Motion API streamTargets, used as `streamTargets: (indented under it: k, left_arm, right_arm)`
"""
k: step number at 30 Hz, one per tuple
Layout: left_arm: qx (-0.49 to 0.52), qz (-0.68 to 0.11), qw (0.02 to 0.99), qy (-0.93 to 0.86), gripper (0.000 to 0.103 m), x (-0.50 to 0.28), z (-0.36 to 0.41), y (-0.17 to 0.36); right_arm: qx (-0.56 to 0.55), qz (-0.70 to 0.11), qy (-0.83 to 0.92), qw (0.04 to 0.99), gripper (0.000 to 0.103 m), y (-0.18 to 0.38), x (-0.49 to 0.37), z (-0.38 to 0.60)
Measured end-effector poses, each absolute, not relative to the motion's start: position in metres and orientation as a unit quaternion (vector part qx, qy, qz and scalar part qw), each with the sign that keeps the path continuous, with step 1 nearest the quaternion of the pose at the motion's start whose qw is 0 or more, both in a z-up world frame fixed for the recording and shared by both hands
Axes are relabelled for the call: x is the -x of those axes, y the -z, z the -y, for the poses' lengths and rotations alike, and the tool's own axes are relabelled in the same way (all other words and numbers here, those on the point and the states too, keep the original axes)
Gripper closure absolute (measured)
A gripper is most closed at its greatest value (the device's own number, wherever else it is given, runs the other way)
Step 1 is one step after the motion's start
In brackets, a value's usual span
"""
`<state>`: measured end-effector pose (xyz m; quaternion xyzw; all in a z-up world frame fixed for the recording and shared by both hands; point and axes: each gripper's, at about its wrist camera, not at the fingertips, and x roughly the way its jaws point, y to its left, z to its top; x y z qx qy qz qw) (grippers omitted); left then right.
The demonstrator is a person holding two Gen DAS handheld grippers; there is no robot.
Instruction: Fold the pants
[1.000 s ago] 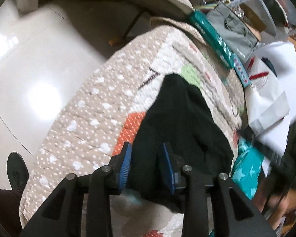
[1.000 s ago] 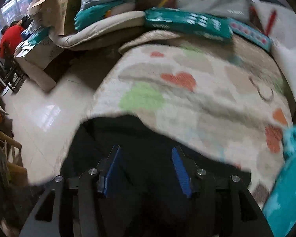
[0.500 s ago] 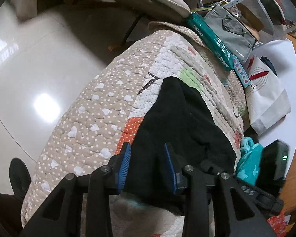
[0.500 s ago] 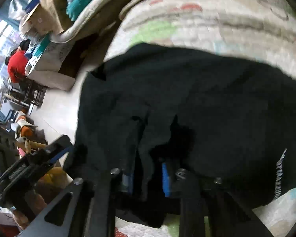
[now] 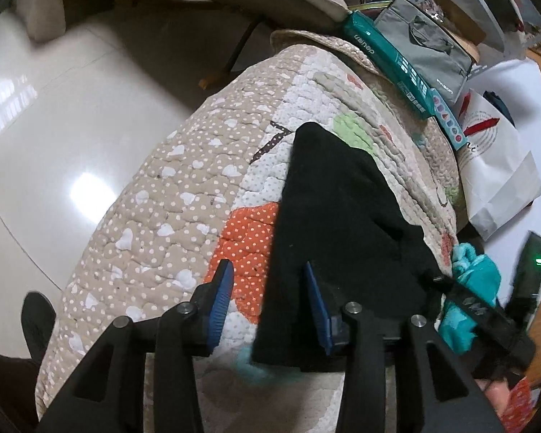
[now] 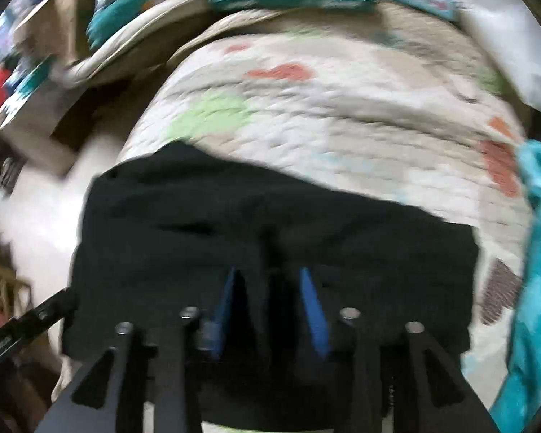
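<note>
- my left gripper point(image 5: 267, 303) is opening wider than before; the black pants point(image 5: 342, 223) edge is lying loose between its jaws on the quilt point(image 5: 169, 198).
- my right gripper point(image 6: 268, 310) is reopening after pinching, cloth between the jaws.

Black soft-fabric pants point(image 5: 342, 223), plain & matte, lie folded into a compact oblong on the quilted heart-print bedcover point(image 5: 169, 195), near its front edge. From the left wrist view they taper to a narrow corner at the far end, w/ the near end broader, hanging slightly over the cover's edge. From the right wrist view point(image 6: 270, 223) they spread wide, w/ a crease down the middle; top edge runs slanted. Detail blurred there.
</note>
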<state>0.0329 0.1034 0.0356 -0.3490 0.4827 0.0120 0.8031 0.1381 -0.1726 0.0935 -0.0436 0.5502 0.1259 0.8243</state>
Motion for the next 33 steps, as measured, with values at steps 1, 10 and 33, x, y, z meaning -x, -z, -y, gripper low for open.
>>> streamTargets:
  k: [1,10,33]
  left_arm:
    - [0.344,-0.482,0.806,-0.013,0.063,-0.034,-0.101,-0.036]
    - [0.269,-0.510,0.817,-0.020,0.050,-0.046,-0.077,-0.024]
    - [0.171,-0.472,0.862,0.072,0.045,-0.080,-0.019,-0.125]
  right_arm:
    - [0.032,-0.536,-0.119,0.835,0.058,-0.101,-0.135,0.177]
    - [-0.063,-0.532,-0.228,0.813,0.060,-0.112,-0.116,0.151]
    - [-0.321,-0.506,-0.016,0.801,0.047,-0.088,-0.047,0.336]
